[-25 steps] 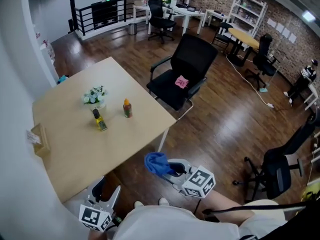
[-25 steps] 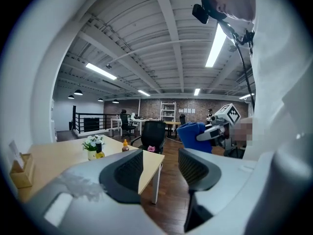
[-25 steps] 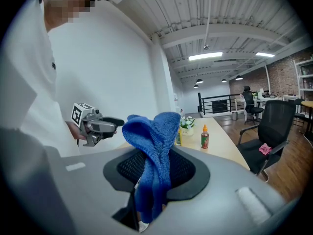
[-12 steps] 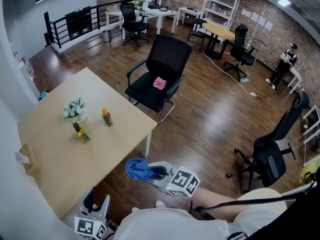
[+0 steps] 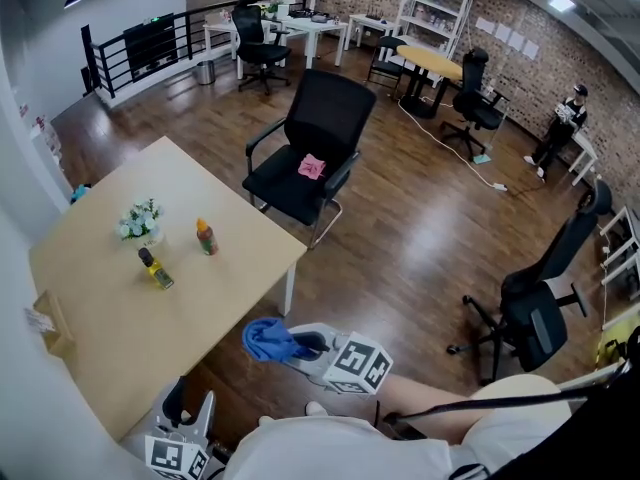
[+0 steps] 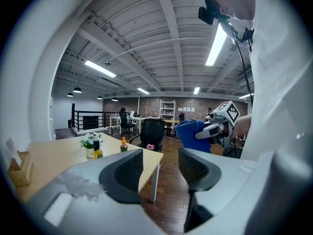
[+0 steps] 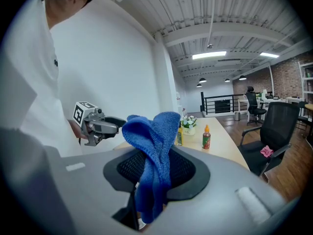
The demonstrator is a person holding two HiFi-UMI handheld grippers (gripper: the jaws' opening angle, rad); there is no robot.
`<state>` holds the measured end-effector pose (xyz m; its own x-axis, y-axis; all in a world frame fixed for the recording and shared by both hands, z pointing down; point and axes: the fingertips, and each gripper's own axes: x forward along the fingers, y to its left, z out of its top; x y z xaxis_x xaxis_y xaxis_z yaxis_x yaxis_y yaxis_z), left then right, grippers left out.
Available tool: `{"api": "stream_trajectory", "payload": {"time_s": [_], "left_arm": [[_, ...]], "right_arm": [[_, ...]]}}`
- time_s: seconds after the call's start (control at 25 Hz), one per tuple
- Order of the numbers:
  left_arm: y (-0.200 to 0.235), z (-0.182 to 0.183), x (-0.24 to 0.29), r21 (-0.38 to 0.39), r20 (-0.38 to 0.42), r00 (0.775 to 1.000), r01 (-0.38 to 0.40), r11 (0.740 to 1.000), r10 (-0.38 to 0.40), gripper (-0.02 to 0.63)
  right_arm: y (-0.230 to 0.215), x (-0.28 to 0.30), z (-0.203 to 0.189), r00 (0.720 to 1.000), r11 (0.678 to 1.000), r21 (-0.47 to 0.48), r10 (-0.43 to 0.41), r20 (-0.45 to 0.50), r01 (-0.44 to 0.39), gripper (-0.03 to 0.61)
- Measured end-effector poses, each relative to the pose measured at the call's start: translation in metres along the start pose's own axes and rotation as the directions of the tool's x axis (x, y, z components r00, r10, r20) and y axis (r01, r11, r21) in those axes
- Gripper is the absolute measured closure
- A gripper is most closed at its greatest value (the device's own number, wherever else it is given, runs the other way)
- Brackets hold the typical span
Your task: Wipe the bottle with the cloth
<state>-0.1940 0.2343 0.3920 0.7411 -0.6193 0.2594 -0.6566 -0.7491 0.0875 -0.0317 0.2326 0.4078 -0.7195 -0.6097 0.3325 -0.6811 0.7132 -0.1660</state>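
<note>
Over the last second little has changed but the outlook. In the head view the pale wooden worktop (image 5: pixel 210 298) and everything on it have slid toward the left of the frame. Both grippers sit in much the same spot as before, close to the person's body.

The right gripper (image 5: pixel 298 346) is clenched on a blue terry cloth (image 5: pixel 265 338), which bunches above the pads and hangs down below them in the right gripper view. The left gripper (image 5: pixel 188 406) is released, its jaws apart with only air between them. I judge from this that the wiping has not begun: the cloth is ready, but no bottle is in hand, and the worktop's things stand well apart from either gripper.

The count:
- **Grippers and cloth:** two grippers and one cloth.
- **Bottles:** two, upright and near each other on the worktop. One is a small bottle of yellow liquid with a dark cap (image 5: pixel 155 270), the other a small reddish bottle with an orange cap (image 5: pixel 205 237) (nothing here tells which one the task means).
- **Other things on the worktop:** one small pot of white flowers (image 5: pixel 138 220), just beyond the yellow bottle, and one small cardboard box (image 5: pixel 50 323) at the worktop's left edge.
- **Chair:** one black office chair (image 5: pixel 300 158) is drawn up at the far side, with one pink scrap (image 5: pixel 312 166) on its seat.
</note>
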Motion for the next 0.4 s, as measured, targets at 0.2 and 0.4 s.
{"api": "stream_trajectory", "payload": {"time_s": [0.2,0.4], "left_arm": [[0.002,-0.0007,0.0004,-0.009,-0.003,1.0,-0.009,1.0,0.009,0.376],[0.0028,-0.0005,0.0011,-0.007,-0.005,1.0,-0.009,1.0,0.009,0.376]], "right_arm": [[-0.0006,0.001,-0.0008,1.0,1.0,0.0,0.003,-0.004,-0.003,0.456],[-0.0017,0.0003,-0.0002,1.0,1.0,-0.006,-0.001,-0.018,0.001,0.456]]}}
